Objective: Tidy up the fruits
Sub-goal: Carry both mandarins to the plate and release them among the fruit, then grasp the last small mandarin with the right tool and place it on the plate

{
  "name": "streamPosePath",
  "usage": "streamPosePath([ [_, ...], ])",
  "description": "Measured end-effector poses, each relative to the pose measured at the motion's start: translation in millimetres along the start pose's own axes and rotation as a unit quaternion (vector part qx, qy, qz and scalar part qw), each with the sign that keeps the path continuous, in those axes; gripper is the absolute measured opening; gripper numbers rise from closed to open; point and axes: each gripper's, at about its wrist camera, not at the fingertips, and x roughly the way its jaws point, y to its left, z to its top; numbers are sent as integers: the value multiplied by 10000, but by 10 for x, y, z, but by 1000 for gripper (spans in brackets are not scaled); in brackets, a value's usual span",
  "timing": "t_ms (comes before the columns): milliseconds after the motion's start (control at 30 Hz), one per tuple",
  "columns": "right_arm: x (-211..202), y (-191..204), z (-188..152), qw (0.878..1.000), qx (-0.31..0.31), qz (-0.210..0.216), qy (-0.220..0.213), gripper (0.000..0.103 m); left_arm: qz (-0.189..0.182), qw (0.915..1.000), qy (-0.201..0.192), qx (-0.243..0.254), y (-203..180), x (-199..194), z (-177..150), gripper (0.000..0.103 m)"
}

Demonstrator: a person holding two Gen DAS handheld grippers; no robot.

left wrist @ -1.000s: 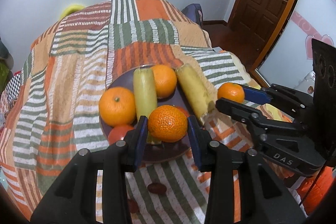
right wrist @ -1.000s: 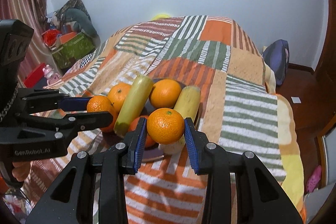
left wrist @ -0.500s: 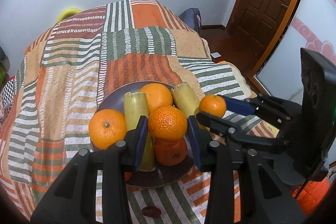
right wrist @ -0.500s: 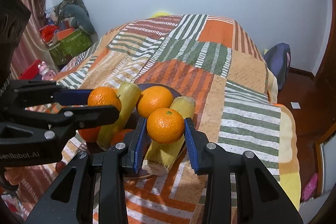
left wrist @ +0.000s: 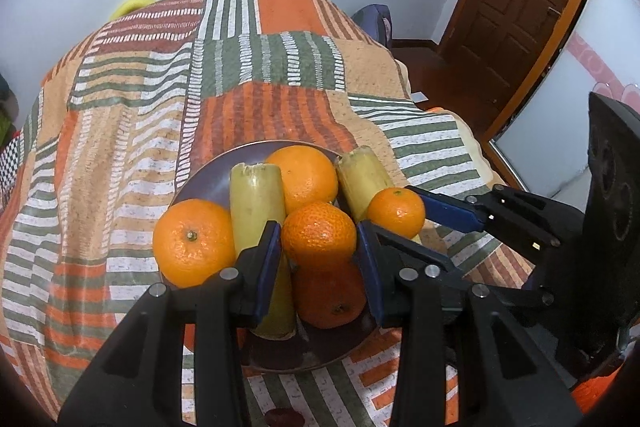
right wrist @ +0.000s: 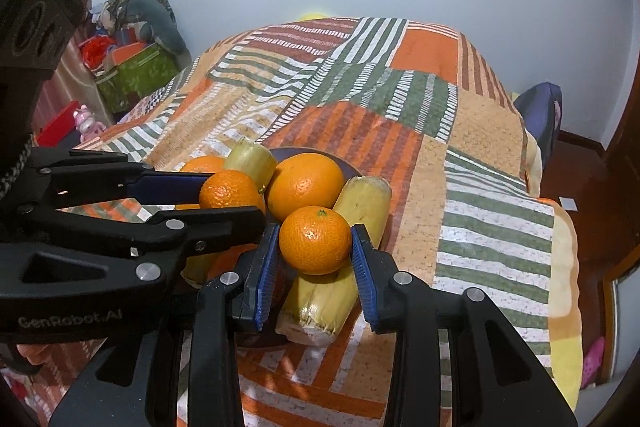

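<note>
Left gripper (left wrist: pixel 319 247) pinching mandarin (left wrist: pixel 319 237), lower centre of left view, above plate (left wrist: pixel 204 183). Right gripper (right wrist: pixel 315 247) pinching second mandarin (right wrist: pixel 315 239), lower centre of right view, above cane piece (right wrist: pixel 320 299) at plate edge. On plate: two oranges (left wrist: pixel 192 241), another mandarin, two cane pieces. Plate on striped blanket (left wrist: pixel 120 131).
</note>
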Motion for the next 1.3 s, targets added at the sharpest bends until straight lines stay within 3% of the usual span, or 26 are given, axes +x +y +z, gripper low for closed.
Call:
streamPosePath([
  [200,19,-21,-3,9999,91,17,37,36,131,9999,-33,-68,24,-1,-20,51],
  [600,-79,-10,-13,9999,164,-10,-13,51,108,9998,-170,-9,17,-244,-80,51],
  [1033,-328,98,-11,9998,75,-140,-147,51,457,9976,-515,-47,217,-799,-251,58],
  [1300,-322,148,-236,9997,150,-151,146,51,608,9970,-463,-150,403,-1033,-496,59],
])
